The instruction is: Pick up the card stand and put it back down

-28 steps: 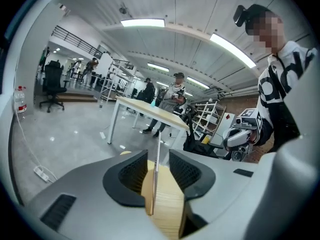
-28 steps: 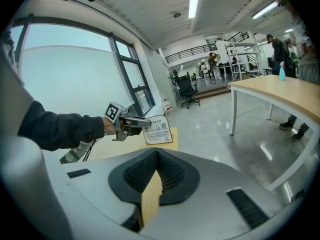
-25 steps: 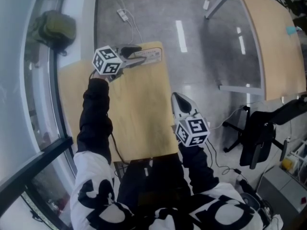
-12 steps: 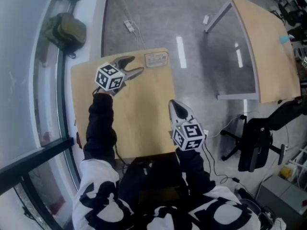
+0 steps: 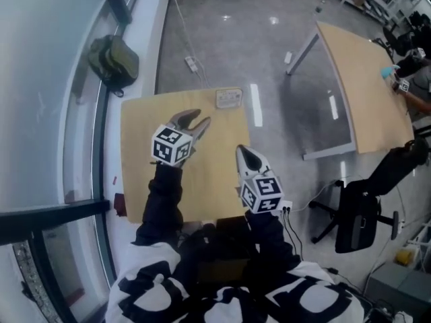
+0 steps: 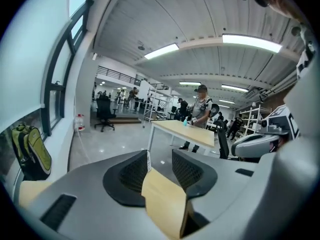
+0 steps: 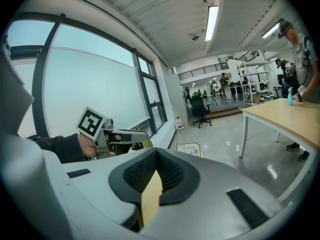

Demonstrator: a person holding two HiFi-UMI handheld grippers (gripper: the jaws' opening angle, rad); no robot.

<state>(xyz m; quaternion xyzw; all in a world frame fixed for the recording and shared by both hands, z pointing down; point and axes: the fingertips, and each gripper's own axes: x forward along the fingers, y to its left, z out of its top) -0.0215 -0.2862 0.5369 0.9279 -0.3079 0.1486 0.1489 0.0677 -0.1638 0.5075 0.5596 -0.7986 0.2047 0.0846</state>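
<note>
The card stand (image 5: 229, 97), a small white printed sign, stands upright at the far edge of the small wooden table (image 5: 145, 123). It also shows in the right gripper view as the card stand (image 7: 189, 148). My left gripper (image 5: 197, 121) hovers over the table, short of the stand and apart from it. Its jaws are closing with nothing between them, and only table wood shows in the gap of the left gripper (image 6: 160, 156). My right gripper (image 5: 248, 155) hangs at the table's right edge, shut and empty; in its own view the right gripper (image 7: 156, 156) has its pads together.
A green backpack (image 5: 114, 58) lies on the floor by the window at the left. A larger wooden table (image 5: 363, 93) and a black office chair (image 5: 360, 207) stand to the right. Cables run over the grey floor beyond the small table. A person (image 6: 200, 116) stands at the far table.
My left gripper has drawn back from the card stand toward me, leaving the stand at the table's far edge. The right gripper has hardly moved. The head view has tilted up.
</note>
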